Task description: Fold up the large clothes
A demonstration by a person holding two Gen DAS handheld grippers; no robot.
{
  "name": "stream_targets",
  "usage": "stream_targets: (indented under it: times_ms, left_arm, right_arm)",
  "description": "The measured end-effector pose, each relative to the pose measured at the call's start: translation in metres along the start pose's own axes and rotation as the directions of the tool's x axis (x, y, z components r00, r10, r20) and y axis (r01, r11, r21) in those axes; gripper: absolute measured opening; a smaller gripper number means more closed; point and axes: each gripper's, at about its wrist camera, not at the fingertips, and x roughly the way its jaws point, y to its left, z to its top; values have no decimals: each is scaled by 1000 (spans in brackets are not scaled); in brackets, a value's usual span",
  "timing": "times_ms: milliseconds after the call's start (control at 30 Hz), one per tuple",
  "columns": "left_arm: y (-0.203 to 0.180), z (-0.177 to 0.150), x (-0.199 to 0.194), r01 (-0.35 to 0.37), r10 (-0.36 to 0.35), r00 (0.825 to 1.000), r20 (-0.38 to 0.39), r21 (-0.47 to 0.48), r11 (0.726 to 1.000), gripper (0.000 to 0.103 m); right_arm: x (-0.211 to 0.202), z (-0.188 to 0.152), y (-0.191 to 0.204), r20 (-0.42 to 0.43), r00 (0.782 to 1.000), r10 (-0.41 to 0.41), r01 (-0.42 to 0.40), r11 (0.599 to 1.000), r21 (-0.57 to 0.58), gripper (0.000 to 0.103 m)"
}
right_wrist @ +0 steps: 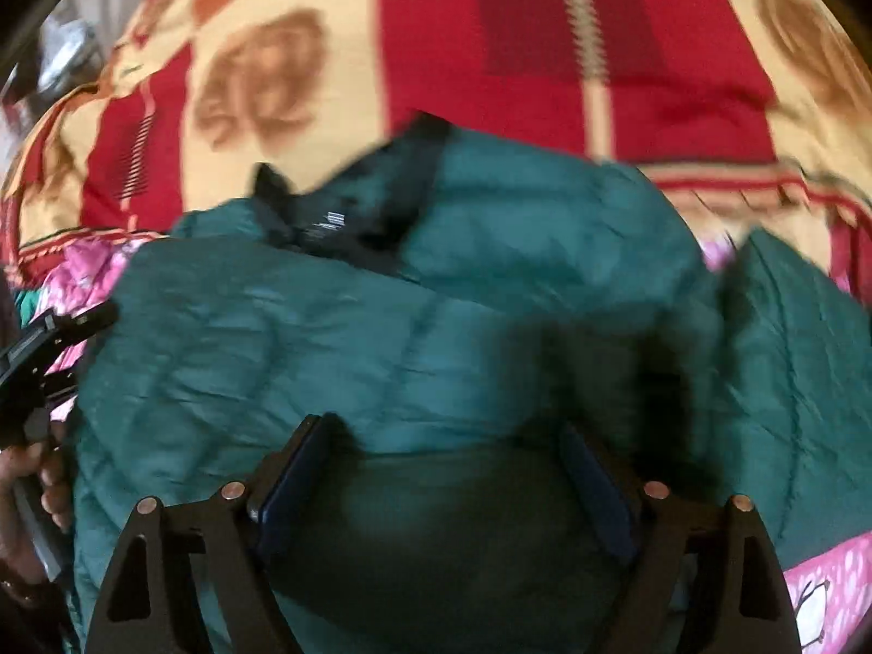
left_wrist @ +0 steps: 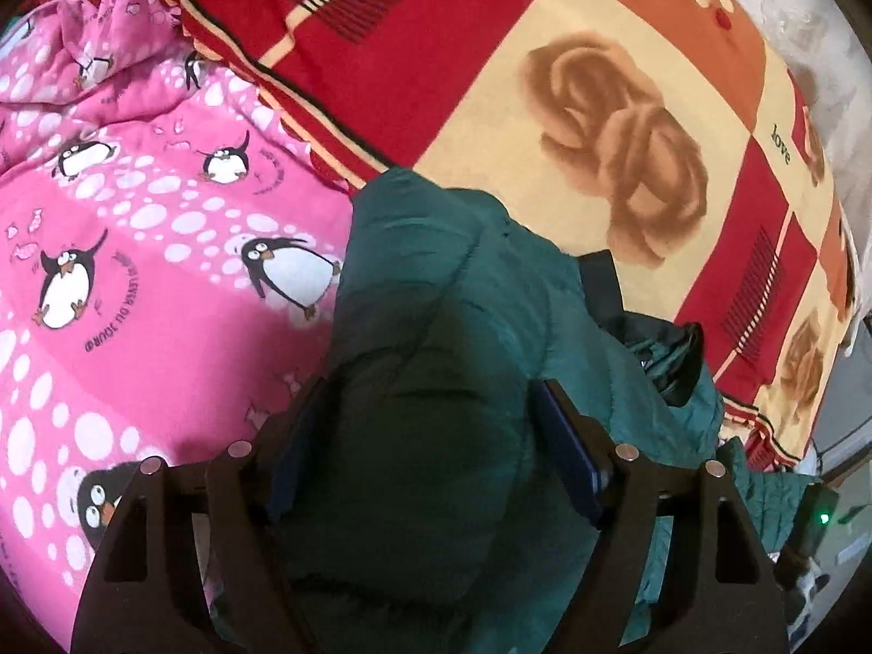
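Bedding fills both views: a red-and-cream rose blanket (left_wrist: 627, 125) across the far side w/ a pink penguin quilt (left_wrist: 136, 250) overlapping it on the left. On top, roughly where the two meet, lies the green puffer jacket (right_wrist: 381, 338), bunched and partly doubled over, its black collar lining (right_wrist: 349, 223) and label facing up. Main risk: the slick, puffy fabric could squirm out of either grip mid-fold, or the bulk could spring back open, since thick padding resists a crease; dragging could also ruck the quilt underneath. Left gripper (left_wrist: 430, 447) points forward and down over the jacket's left part, fingers apart w/ a fat wad of fabric bulging between them; whether the pads actually pinch it I can't tell. Right gripper (right_wrist: 452, 485) sits low over the right part, fingers likewise spread around a dark fold; the right view is motion-blurred, so contact is prob. there but unclear.
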Motion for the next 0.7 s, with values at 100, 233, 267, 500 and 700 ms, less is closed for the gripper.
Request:
stream_targets:
  times_ms: [100,233,267,500,700]
  left_arm:
    - [-5,-1,-5,-3,2,1000,16,24,1000,77]
    - [-13,-1,-6,-34,33,999,21,74,997,77]
    - [-16,-2,-5,-51,50,999,17,92,994,77]
    - [-48,3,-50,-117,60,967,246,224,968,77]
    - [-60,-4,2,-158,155,987,37,344,925,77]
  right_arm:
    - [0,-1,-10,-4,1000,-17,17,1000,22,80]
    - [5,-6,-3,-15,999,-37,37,999,-8,81]
    - [6,-6,-2,-20,999,-38,38,999,-11,81]
    - [-16,1,-5,49,999,-21,20,1000,15,81]
    - [-41,13,25,186,983,-16,24,999,-39,81]
